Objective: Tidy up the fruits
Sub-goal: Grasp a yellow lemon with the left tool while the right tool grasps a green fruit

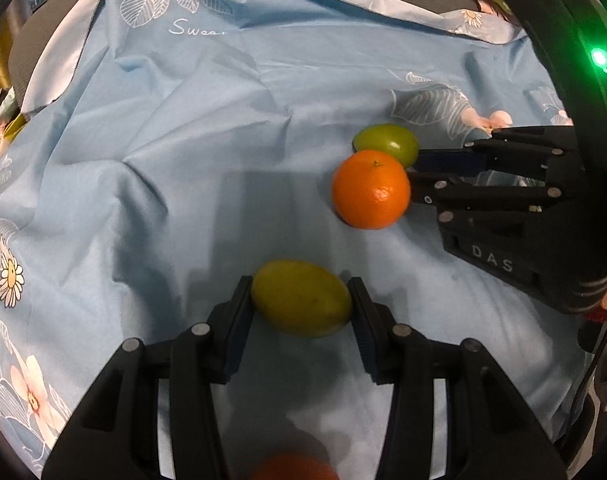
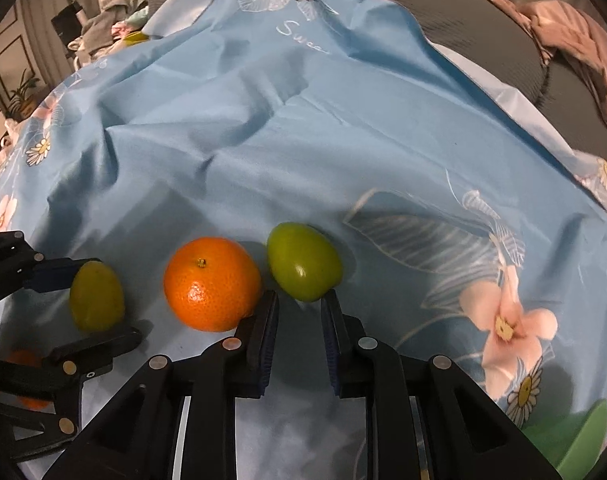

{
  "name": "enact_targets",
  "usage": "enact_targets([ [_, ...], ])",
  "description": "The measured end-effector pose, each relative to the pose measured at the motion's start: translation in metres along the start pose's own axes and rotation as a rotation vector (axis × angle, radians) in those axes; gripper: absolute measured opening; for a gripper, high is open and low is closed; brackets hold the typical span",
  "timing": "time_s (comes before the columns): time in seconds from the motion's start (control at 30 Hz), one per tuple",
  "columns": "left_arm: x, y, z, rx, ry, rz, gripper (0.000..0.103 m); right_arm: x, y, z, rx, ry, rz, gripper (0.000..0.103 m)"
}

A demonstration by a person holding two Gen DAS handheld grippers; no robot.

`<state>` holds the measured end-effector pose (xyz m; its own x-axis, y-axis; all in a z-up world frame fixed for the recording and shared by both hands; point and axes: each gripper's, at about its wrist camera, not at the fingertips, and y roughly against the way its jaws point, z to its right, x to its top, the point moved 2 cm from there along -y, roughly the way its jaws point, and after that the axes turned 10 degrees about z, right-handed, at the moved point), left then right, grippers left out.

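Left wrist view looks down on a wrinkled light blue cloth (image 1: 175, 184) printed with flowers and leaves, where the left gripper (image 1: 301, 298) has its two black fingers closed against the sides of a yellow-green oval fruit (image 1: 301, 298) lying on the cloth. Beyond it sits an orange (image 1: 370, 189), touching a second green fruit (image 1: 385, 143) just behind it. Another orange (image 1: 293, 468), blurred, shows at the bottom edge between the gripper's arms. Right wrist view shows the right gripper (image 2: 299, 312) with its jaws parted narrowly and holding nothing, its fingertips just in front of the green fruit (image 2: 303, 261); its left finger (image 2: 265, 320) touches or nearly touches the orange (image 2: 211, 284). A green plastic object (image 2: 575, 440) shows at the lower right corner.
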<state>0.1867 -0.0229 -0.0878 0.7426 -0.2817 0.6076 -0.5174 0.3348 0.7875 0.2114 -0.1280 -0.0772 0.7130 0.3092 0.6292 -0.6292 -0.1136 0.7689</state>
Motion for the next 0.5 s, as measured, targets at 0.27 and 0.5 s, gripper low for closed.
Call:
enact_targets([
  [0.27,-0.005,0.006,-0.011,-0.001,0.027,0.009,0.046,0.011,-0.006,-0.023,0.026,0.128,0.026,0.022],
  [0.5,-0.009,0.01,-0.021,0.024,0.049,0.017,0.047,0.017,-0.006,-0.042,0.08,0.226,0.057,0.026],
])
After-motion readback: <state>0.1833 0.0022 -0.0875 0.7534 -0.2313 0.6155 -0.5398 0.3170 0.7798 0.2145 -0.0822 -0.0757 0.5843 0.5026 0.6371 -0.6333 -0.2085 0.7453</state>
